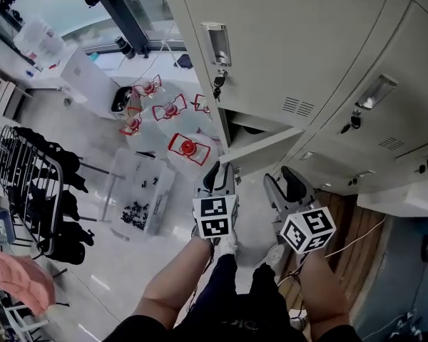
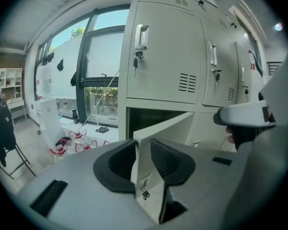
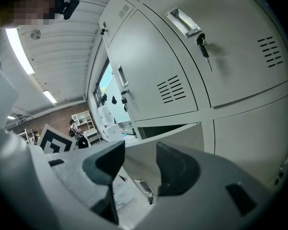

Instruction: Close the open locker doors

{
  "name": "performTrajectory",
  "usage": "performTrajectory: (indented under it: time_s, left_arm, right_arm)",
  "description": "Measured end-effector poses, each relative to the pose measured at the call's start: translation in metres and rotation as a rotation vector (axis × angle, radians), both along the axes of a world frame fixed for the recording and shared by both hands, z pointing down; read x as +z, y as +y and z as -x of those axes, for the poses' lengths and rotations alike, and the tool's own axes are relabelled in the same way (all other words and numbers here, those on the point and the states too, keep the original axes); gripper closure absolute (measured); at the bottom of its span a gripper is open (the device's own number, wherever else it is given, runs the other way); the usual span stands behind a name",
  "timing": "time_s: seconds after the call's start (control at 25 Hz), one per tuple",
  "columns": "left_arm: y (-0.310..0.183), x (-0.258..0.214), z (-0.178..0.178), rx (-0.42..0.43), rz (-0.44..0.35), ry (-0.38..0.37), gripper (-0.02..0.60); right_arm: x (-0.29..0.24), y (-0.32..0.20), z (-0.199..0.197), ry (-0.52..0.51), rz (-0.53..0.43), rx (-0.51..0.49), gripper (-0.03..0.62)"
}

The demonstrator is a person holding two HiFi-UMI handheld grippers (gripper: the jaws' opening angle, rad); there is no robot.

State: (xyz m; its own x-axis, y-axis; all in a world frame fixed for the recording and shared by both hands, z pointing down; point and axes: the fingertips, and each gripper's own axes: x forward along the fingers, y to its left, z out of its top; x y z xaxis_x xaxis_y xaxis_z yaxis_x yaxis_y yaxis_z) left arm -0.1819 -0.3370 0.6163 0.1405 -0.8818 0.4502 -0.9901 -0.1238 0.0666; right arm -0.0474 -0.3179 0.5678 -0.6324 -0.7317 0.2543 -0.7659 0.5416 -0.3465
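A bank of pale grey lockers (image 1: 299,55) fills the upper right of the head view. One lower door (image 1: 260,147) stands ajar, swung out over its dark compartment (image 1: 246,128). My left gripper (image 1: 219,168) points at the door's free edge from just below it. The right gripper (image 1: 289,173) is beside it, a little to the right. In the left gripper view the door (image 2: 170,126) shows beyond the left gripper (image 2: 143,150), whose jaws stand narrowly apart with nothing pinched. In the right gripper view the right gripper (image 3: 140,155) is open, with the door (image 3: 177,135) and its latch (image 3: 144,188) ahead.
The locker door above is shut, with a handle (image 1: 216,43) and hanging keys (image 1: 217,83). On the floor to the left are red-and-white pieces (image 1: 189,147), a clear bin (image 1: 139,191) and a rack of dark clothes (image 1: 36,184). A cable (image 1: 349,237) runs along the floor at the right.
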Motion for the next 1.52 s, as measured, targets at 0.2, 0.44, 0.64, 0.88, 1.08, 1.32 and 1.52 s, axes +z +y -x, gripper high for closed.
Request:
performTrajectory:
  time_s: [0.2, 0.44, 0.64, 0.88, 1.08, 1.32, 1.52]
  left_arm:
    - [-0.023, 0.002, 0.012, 0.027, -0.013, 0.012, 0.48]
    - [-0.046, 0.005, 0.023, 0.059, -0.024, 0.008, 0.48]
    - [-0.069, 0.006, 0.026, 0.08, -0.036, 0.008, 0.48]
    - [-0.088, 0.011, 0.031, 0.098, -0.042, 0.001, 0.48]
    - [-0.103, 0.014, 0.035, 0.099, -0.033, 0.001, 0.48]
    - [-0.12, 0.013, 0.035, 0.095, -0.039, -0.001, 0.48]
    - [-0.13, 0.012, 0.035, 0.085, -0.04, -0.003, 0.479]
  right_arm:
    - [0.009, -0.016, 0.017, 0.003, 0.013, 0.028, 0.405]
    - [0.016, -0.028, 0.031, 0.002, 0.024, 0.061, 0.405]
    - [0.024, -0.039, 0.034, -0.002, 0.03, 0.092, 0.405]
    - [0.034, -0.045, 0.038, -0.009, 0.05, 0.122, 0.405]
    - [0.035, -0.053, 0.04, -0.006, 0.055, 0.132, 0.405]
    - [0.036, -0.063, 0.039, -0.012, 0.055, 0.142, 0.405]
    - [0.037, -0.067, 0.038, -0.019, 0.058, 0.146, 0.405]
